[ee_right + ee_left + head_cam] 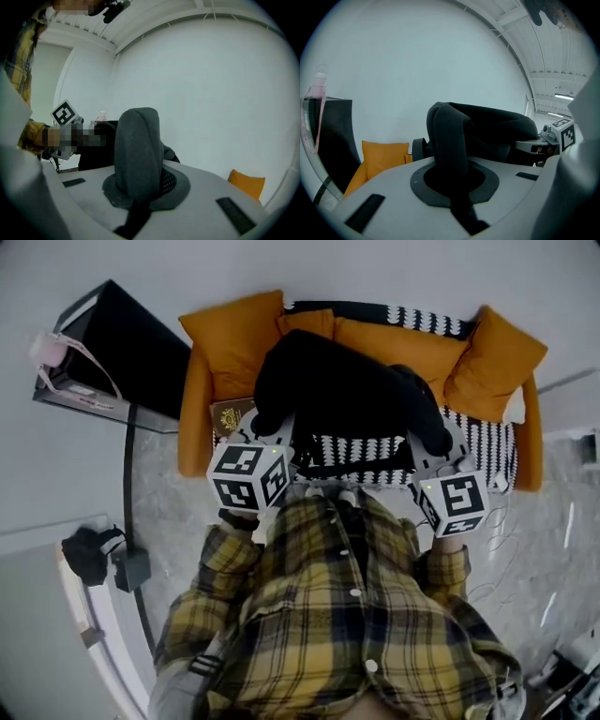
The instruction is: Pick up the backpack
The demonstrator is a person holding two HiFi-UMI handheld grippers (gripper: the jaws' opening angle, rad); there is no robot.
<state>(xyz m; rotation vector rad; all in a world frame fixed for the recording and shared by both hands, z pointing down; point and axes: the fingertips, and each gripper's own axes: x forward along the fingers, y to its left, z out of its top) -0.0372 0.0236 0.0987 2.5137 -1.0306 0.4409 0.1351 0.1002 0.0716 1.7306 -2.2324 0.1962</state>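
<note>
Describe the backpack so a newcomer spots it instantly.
Start at the orange sofa. Over its seat is the backpack, one strap clamped in the left tongs, one in the right tongs. It is the only all-black thing among orange cushions and a black-and-white throw.

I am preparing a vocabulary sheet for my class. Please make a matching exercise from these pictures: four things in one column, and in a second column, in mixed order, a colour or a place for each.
Things:
1. backpack
2. cushion
3. blanket
4. pink bottle

Colour or place:
a. on the dark cabinet beside the sofa
b. orange
c. plain black
d. black-and-white pattern

Pairs: 1-c, 2-b, 3-d, 4-a.
</note>
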